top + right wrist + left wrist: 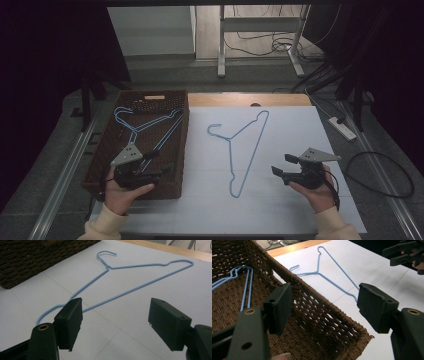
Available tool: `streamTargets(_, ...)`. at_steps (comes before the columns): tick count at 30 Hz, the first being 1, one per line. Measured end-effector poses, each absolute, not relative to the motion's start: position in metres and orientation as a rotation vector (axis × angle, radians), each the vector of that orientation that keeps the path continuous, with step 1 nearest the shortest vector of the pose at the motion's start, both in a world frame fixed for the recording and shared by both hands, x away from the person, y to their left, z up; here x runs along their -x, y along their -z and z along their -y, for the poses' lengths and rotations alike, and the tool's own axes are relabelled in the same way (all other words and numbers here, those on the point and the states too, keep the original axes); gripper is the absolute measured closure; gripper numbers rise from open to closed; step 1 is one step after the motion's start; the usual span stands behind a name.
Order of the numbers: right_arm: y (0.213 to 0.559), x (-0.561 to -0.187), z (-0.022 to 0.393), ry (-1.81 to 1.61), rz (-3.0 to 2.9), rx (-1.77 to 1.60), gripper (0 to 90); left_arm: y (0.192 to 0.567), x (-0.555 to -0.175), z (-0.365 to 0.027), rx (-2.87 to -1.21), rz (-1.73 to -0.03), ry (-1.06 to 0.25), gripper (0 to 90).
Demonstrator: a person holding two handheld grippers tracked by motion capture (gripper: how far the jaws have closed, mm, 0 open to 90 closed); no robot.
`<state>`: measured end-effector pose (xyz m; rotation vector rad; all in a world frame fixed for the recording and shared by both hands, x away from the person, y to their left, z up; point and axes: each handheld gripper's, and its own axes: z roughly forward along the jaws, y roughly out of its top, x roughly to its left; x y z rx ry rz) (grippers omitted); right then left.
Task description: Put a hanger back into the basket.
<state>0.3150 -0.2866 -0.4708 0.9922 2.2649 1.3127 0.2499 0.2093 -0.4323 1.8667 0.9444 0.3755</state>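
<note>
Both jaws gaping and empty, the right gripper [279, 167] faces the blue wire hanger [246, 148] on the table; the left gripper [161, 162] hovers over the wicker basket [182, 150]. Next, probably: pinching the thin wire.

Two black grippers are in play, one per hand: the left gripper [159, 170] at the lower left of the frame, the right gripper [281, 165] at the lower right. One woven basket [182, 150] stands left of centre. Blue wire hangers come to three as far as I can count: one lone hanger [248, 145] on the white sheet [290, 130] mid-frame, and two basket hangers [145, 125] overlapping inside. One power strip [342, 127] lies at the right edge.
</note>
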Motion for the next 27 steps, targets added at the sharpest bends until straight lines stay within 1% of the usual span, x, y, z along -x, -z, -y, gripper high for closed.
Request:
streamTargets(9, 0.471, -0.315, 0.286, -1.316, -2.266, -1.004, 28.3, 0.431, -0.252, -0.210, -1.867, -0.942, -0.375, 28.8)
streamTargets(16, 0.469, -0.319, 0.277, -1.311, -2.282, -0.998, 28.8, 0.432, -0.252, -0.209, -1.877, -0.938, -0.368, 28.7)
streamTargets(27, 0.463, -0.343, 0.241, -1.208, -2.348, -0.971, 30.9, 0.431, -0.250, -0.213, -1.869, -0.936, -0.365, 28.6)
